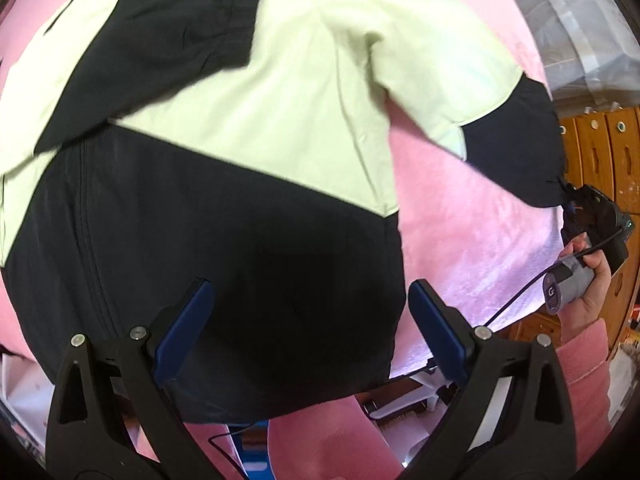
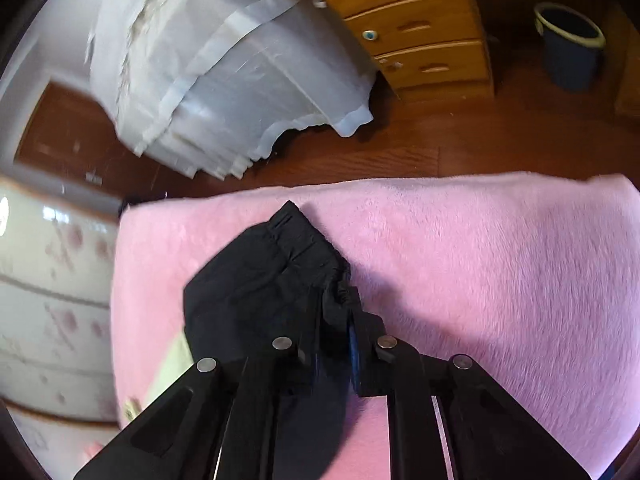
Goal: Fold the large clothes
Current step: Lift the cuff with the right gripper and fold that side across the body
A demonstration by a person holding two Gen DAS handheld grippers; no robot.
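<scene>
Pink plush blanket [image 1: 472, 216] covers the work surface; beyond it you see a wooden floor [image 2: 400, 148], a chest of drawers [image 2: 416, 28] and a dark bucket [image 2: 570, 46].

Your jacket [image 1: 248, 128] lies spread flat on the blanket. Its upper body is pale green, its lower body black, with a zipper [image 1: 90, 232] running down the black panel at the left. One sleeve lies folded across the chest; the other extends to the right and ends in a black cuff [image 2: 280, 264].

Your left gripper [image 1: 310, 332] hangs above the black hem with its blue pads [image 1: 184, 332] spread wide apart, gripping nothing.

Your right gripper [image 2: 344, 320], held in your hand [image 1: 592, 280], is closed nearly fully, pinching the gathered edge of the cuff at the blanket's right side.
</scene>
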